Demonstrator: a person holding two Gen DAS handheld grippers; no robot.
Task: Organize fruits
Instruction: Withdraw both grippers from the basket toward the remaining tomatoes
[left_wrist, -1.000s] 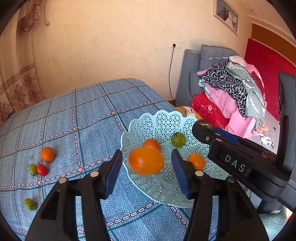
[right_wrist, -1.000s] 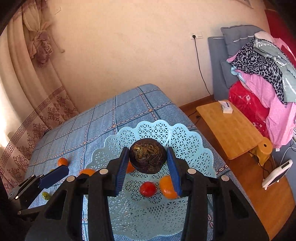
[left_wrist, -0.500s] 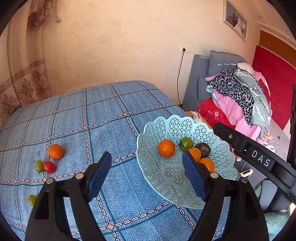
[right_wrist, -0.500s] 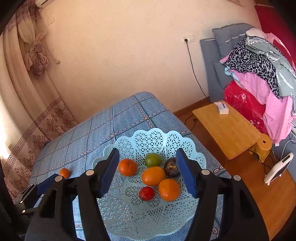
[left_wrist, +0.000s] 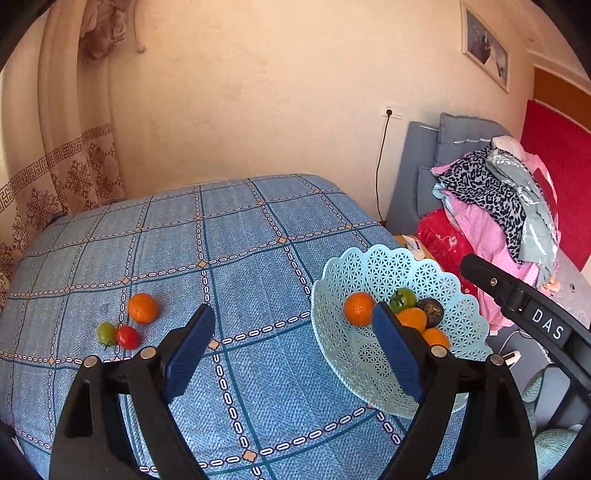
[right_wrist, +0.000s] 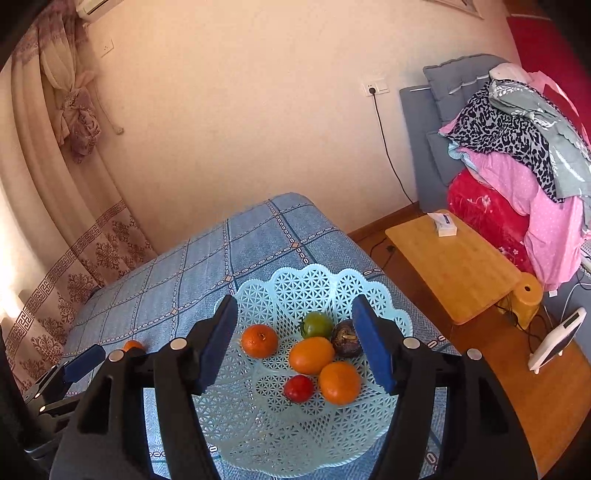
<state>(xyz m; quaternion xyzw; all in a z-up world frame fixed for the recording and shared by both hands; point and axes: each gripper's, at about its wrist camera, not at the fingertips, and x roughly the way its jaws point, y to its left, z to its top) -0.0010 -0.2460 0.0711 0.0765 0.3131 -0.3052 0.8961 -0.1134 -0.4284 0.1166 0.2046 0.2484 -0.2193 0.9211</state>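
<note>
A pale blue lattice basket (right_wrist: 314, 284) (left_wrist: 384, 266) stands at the right edge of the blue checked bed. It holds several fruits: oranges (right_wrist: 259, 340), a green tomato (right_wrist: 316, 324), a dark brown fruit (right_wrist: 346, 343) and a red tomato (right_wrist: 298, 387). My right gripper (right_wrist: 295, 350) is open and empty above the basket. My left gripper (left_wrist: 291, 350) is open and empty over the bed, left of the basket. An orange (left_wrist: 143, 308), a red tomato (left_wrist: 127, 337) and a green tomato (left_wrist: 106, 333) lie on the bed at left.
The bed (left_wrist: 240, 229) meets a curtain (left_wrist: 55, 147) at the left and a wall behind. A low wooden table (right_wrist: 454, 269) with a small box stands right of the bed. A chair piled with clothes (right_wrist: 517, 147) is further right.
Both grippers opened and let go: the left dropped its orange and the right its dark fruit into the basket. Both then pulled back; the left swung leftward over the bed.
</note>
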